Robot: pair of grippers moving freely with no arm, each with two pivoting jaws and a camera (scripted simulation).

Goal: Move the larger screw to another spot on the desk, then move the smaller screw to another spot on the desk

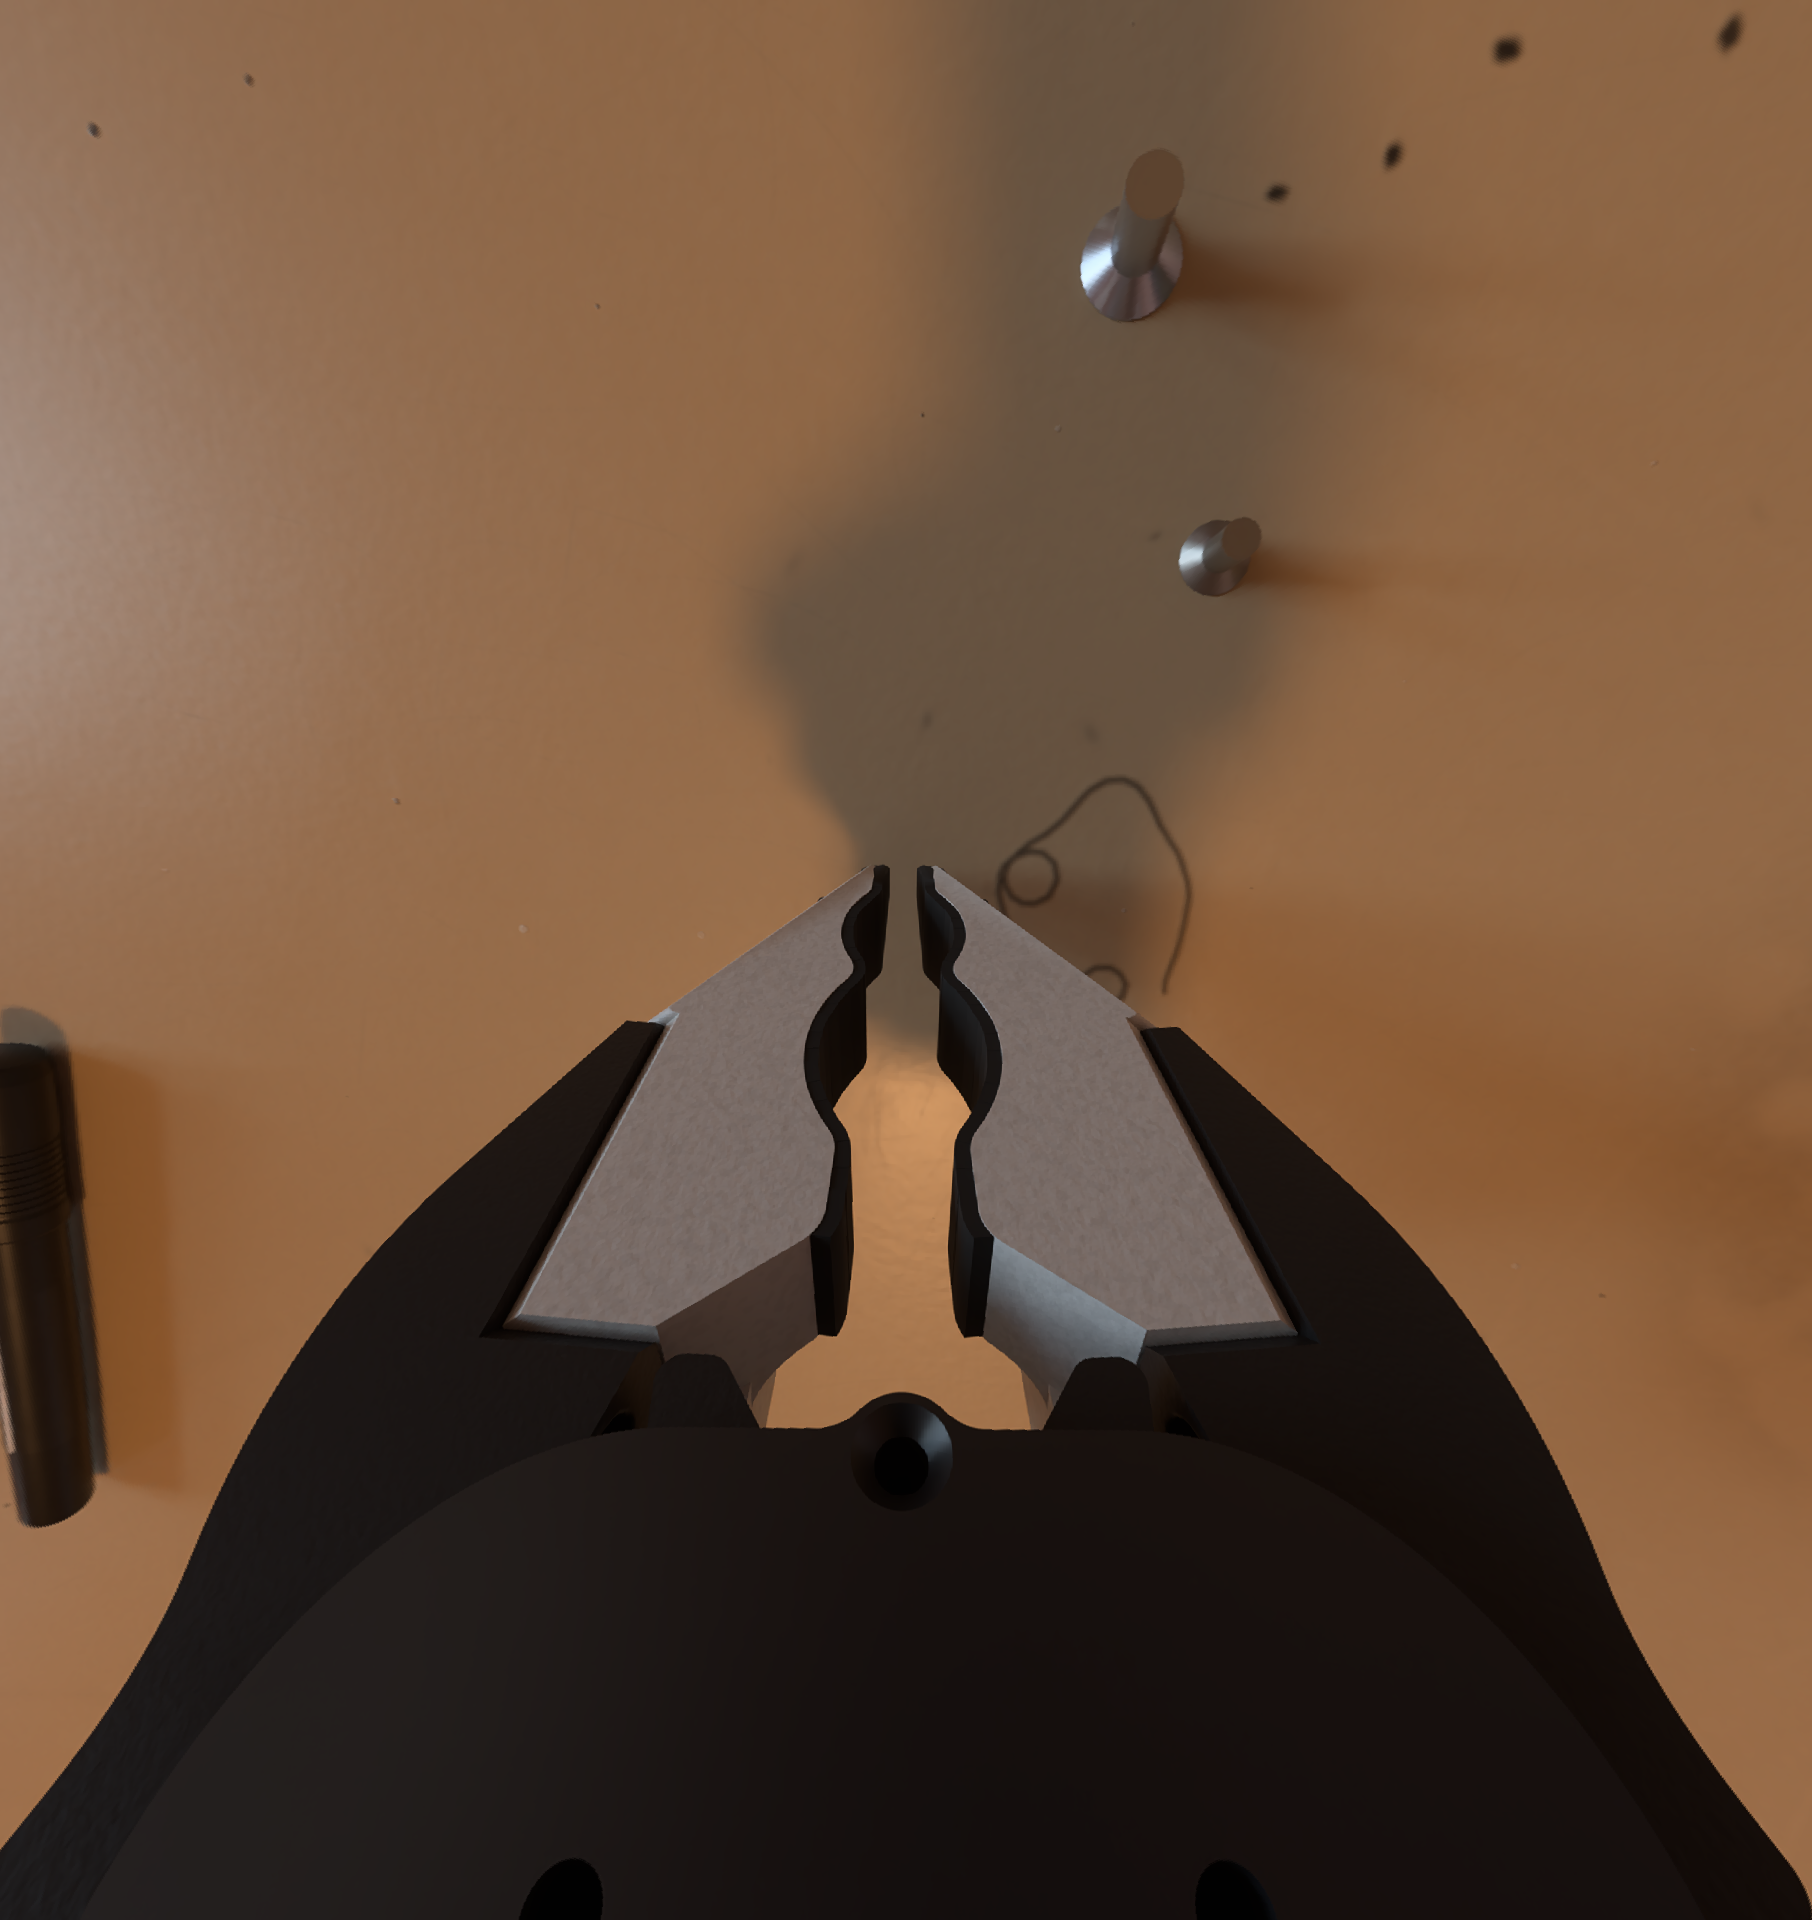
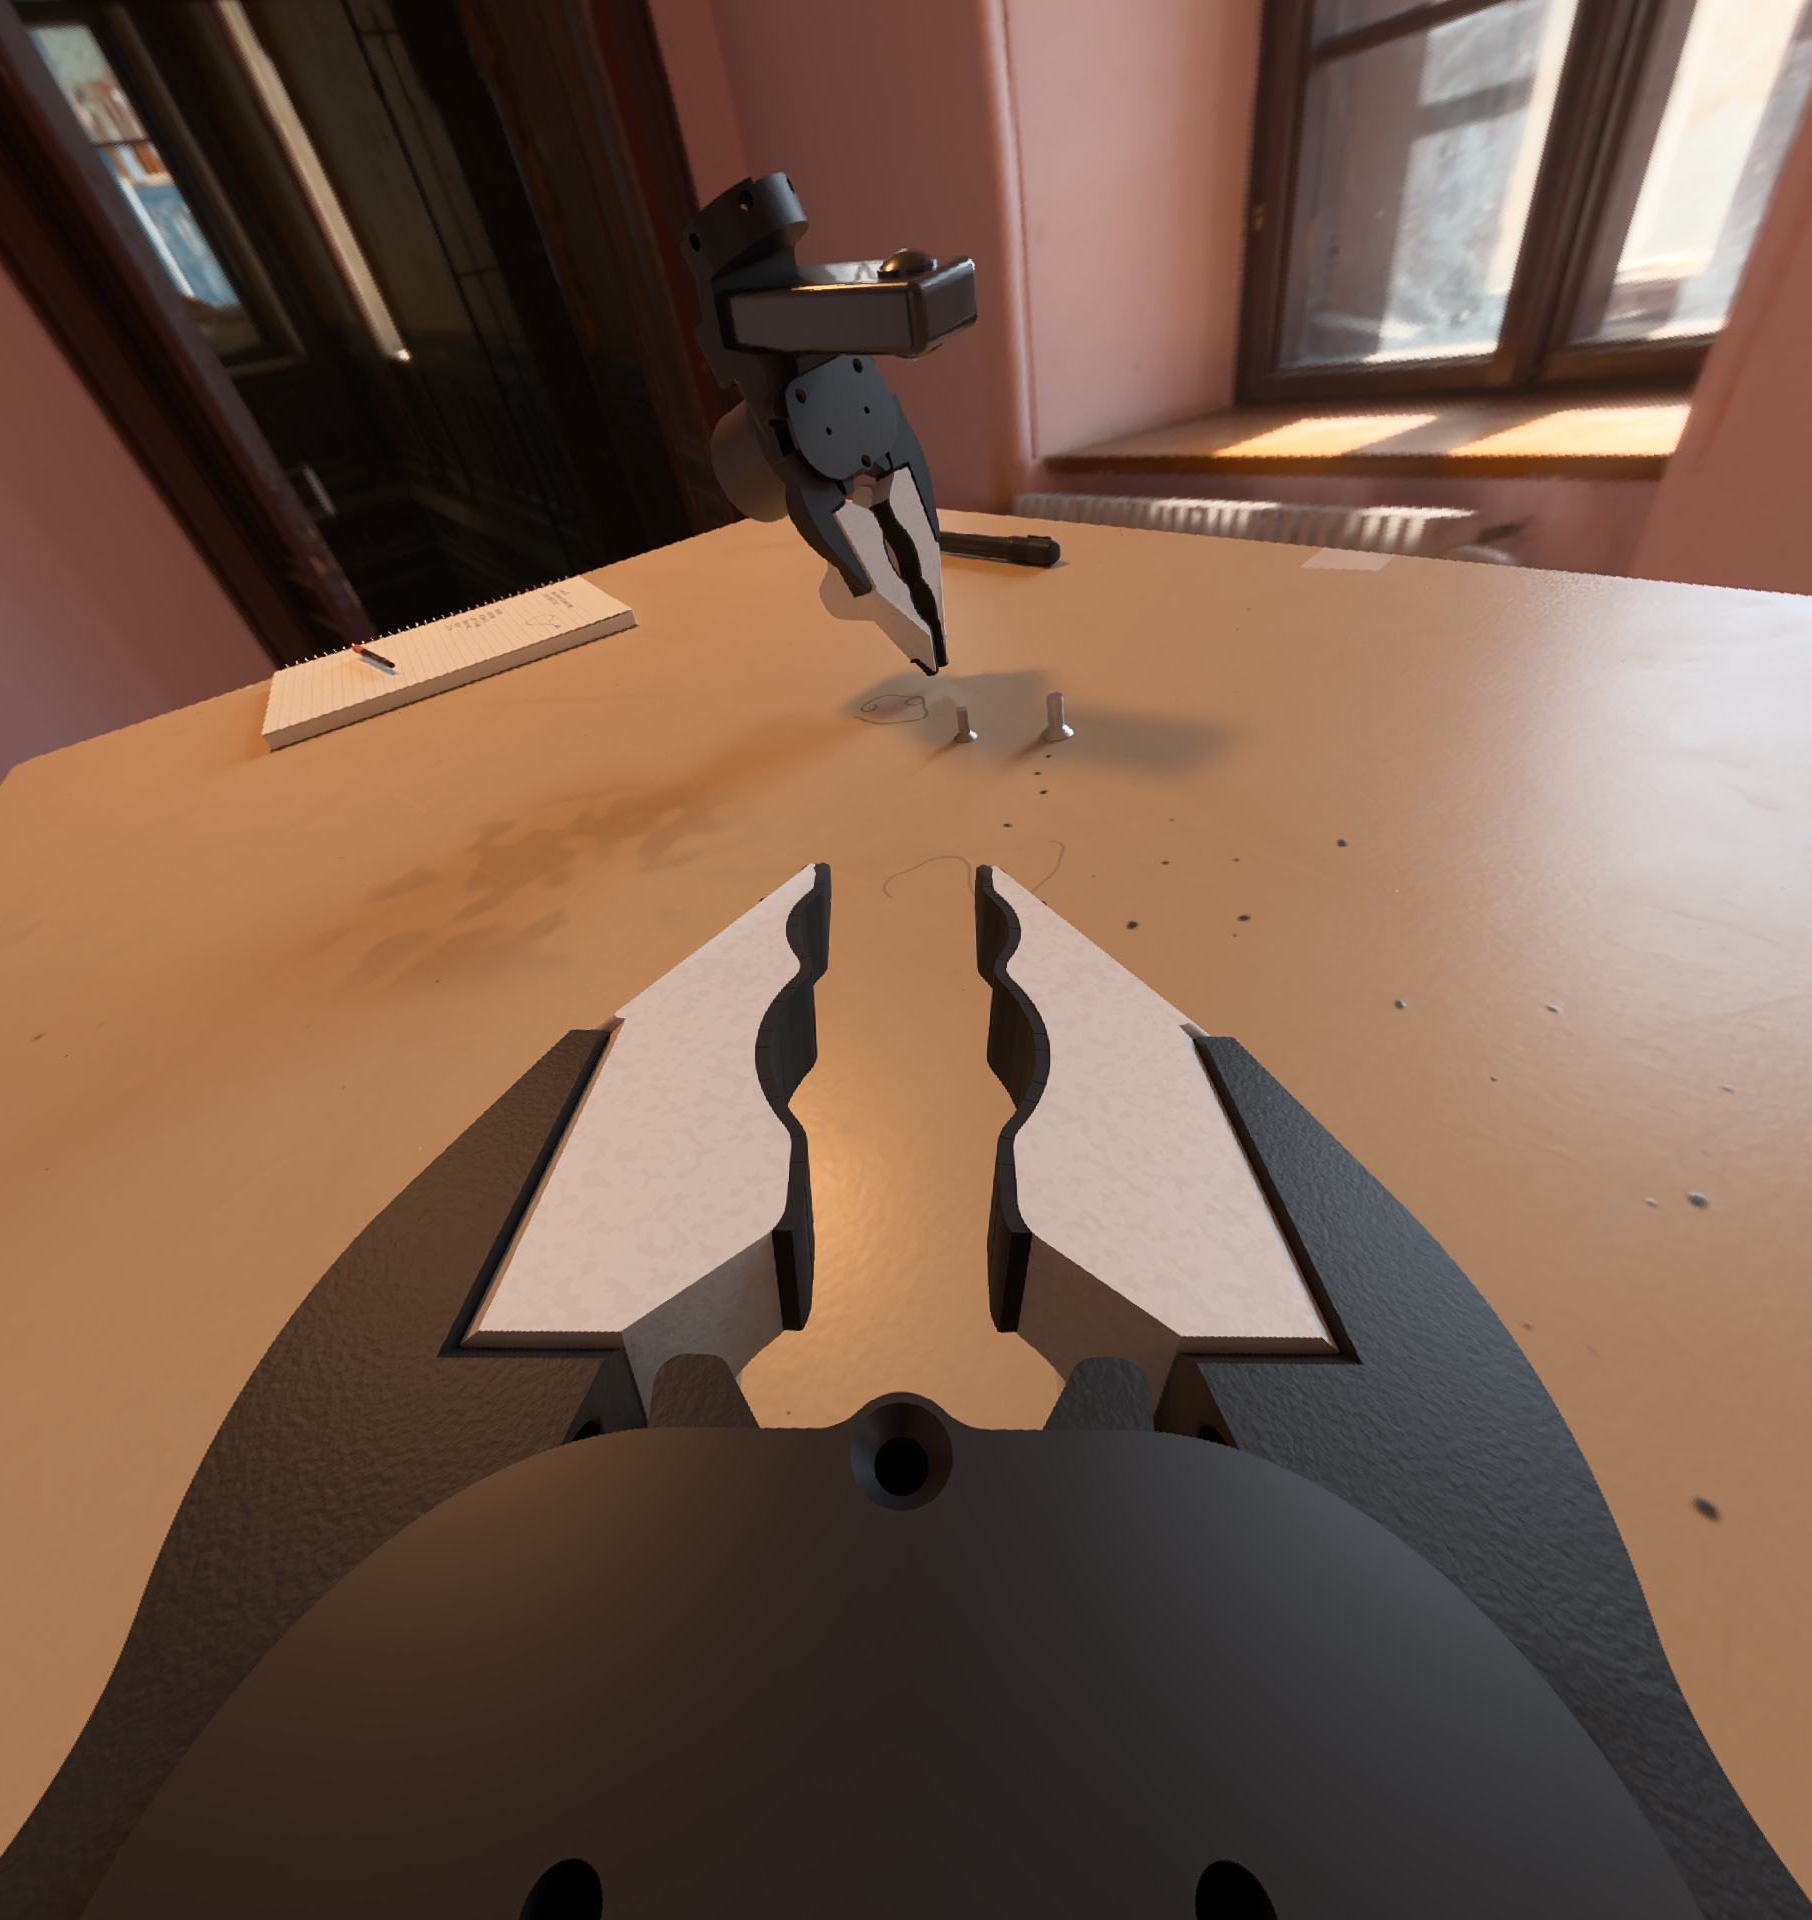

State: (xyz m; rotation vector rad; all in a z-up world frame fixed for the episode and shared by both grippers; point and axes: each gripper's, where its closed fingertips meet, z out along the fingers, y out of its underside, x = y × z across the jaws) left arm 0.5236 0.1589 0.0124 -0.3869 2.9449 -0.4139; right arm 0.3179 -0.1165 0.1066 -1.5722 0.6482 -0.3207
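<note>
Larger screw and smaller screw stand free; left hand-held gripper seemingly near-closed, empty.

The room has smooth pink plaster walls. On the right stands a tall window with a dark brown wooden frame, and warm sunlight falls in bright patches on its brown sill. Under the sill there is a pale ribbed radiator. On the left is a dark wooden door with glass panes, and the space behind it is almost black. The wide orange-brown desk top carries soft shadows and small dark specks.
</note>
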